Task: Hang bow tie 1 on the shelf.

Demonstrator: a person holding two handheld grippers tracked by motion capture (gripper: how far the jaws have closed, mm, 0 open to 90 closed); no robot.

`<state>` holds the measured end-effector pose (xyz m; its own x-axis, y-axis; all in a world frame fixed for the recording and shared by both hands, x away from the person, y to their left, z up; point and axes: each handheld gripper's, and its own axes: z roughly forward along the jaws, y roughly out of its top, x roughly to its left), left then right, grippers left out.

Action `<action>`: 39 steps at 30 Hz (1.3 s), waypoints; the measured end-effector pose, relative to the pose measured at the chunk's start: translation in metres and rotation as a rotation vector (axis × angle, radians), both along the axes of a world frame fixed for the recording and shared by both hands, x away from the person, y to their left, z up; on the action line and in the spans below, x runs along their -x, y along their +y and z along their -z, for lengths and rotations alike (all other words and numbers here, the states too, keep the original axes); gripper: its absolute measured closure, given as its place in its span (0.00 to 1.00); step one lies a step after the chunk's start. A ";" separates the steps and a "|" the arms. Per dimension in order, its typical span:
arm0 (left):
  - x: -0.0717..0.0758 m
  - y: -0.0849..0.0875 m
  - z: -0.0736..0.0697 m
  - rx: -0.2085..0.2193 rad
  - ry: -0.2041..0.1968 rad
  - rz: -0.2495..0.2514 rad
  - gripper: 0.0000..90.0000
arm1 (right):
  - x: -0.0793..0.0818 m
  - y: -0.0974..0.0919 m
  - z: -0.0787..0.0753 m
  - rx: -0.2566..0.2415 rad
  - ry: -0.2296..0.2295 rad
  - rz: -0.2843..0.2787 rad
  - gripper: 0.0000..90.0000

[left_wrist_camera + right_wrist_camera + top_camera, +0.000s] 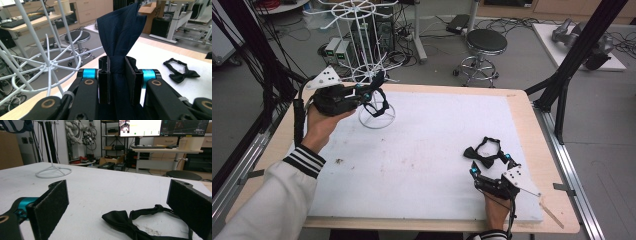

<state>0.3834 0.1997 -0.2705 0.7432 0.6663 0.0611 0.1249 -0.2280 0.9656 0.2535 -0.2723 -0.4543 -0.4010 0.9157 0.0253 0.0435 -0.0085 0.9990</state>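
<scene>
Left gripper: the left gripper point(373, 95) sits in the upper left of the high view, held up beside a white wire rack point(371, 65). In its own view its jaws are clenched on the knot of a dark blue bow tie point(120, 32), and the cloth fans upward from the pads.

Dark blue bow tie: lifted off the bench, with its strap hanging as a loop just above the rack's round base point(377, 119).

Right gripper: the right gripper point(489, 165) rests low at the lower right of the high view. Its jaws stand wide apart and released, grasping nothing.

Black bow tie: a black bow tie point(484, 152) lies flat on the white pad, just ahead of the right gripper. In the right gripper view it lies between the two open pads, lower centre, and touches neither one that I can see.

Bench: a wooden bench point(532, 125) carries the white pad point(422, 155).

Background: a black stool point(486, 42) stands on the floor beyond the bench, top centre.
</scene>
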 end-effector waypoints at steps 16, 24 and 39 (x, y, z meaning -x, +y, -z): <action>-0.017 0.000 -0.007 -0.027 0.012 -0.058 0.84 | 0.000 0.000 0.000 0.005 -0.004 0.002 0.04; -0.021 0.000 -0.008 -0.039 0.022 -0.077 0.83 | 0.000 0.000 0.000 0.003 -0.001 0.001 0.04; -0.020 0.002 -0.011 0.009 -0.002 -0.114 0.26 | 0.000 0.000 0.000 0.005 -0.003 0.001 0.04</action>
<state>0.4031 0.2021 -0.2591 0.6626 0.7469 0.0560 0.1481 -0.2039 0.9677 0.2534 -0.2722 -0.4543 -0.4003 0.9162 0.0199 0.0409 -0.0039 0.9992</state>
